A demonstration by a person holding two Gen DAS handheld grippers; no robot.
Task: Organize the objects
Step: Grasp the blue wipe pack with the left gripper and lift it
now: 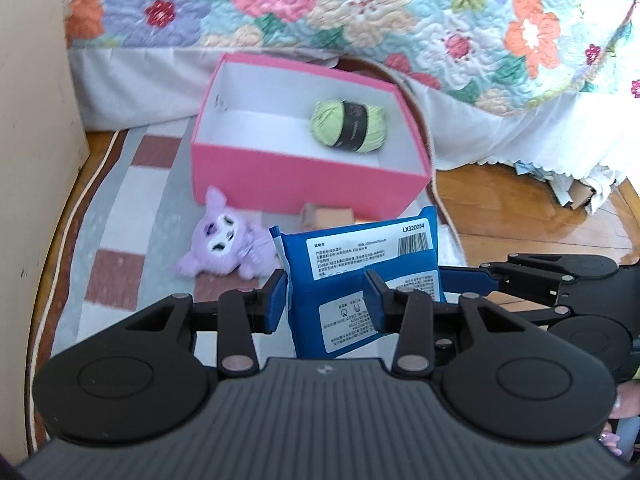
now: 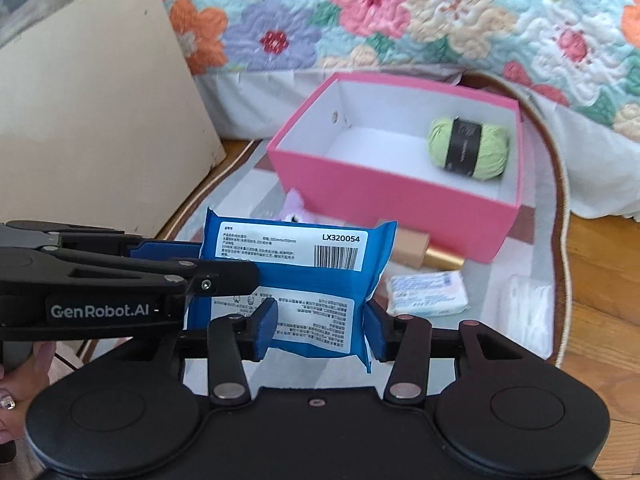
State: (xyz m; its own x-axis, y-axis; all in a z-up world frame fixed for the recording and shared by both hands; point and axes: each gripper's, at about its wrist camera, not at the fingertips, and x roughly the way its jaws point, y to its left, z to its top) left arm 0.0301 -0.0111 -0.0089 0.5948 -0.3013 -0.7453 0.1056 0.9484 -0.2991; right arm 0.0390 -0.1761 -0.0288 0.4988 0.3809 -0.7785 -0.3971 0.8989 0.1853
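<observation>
A blue wipes packet [image 1: 360, 264] [image 2: 296, 280] hangs upright above the rug. My left gripper [image 1: 326, 296] [image 2: 208, 264] is shut on it, clamping its left side in the right wrist view. The jaws of my right gripper [image 2: 322, 330] stand apart around the packet's lower part, and the pads do not squeeze it. A pink box [image 1: 312, 184] [image 2: 384, 200] lies open beyond, holding a green yarn ball [image 1: 348, 126] [image 2: 468, 148]. A purple plush toy [image 1: 228, 240] [image 2: 294, 210] lies in front of the box.
A beige tube with a gold cap [image 2: 420, 254], a small white-and-blue tissue pack [image 2: 426, 294] and a white pad [image 2: 528, 312] lie on the checked rug [image 1: 132, 208]. A beige panel [image 2: 92, 120] stands at the left. A flowered quilt [image 1: 360, 8] hangs behind the box.
</observation>
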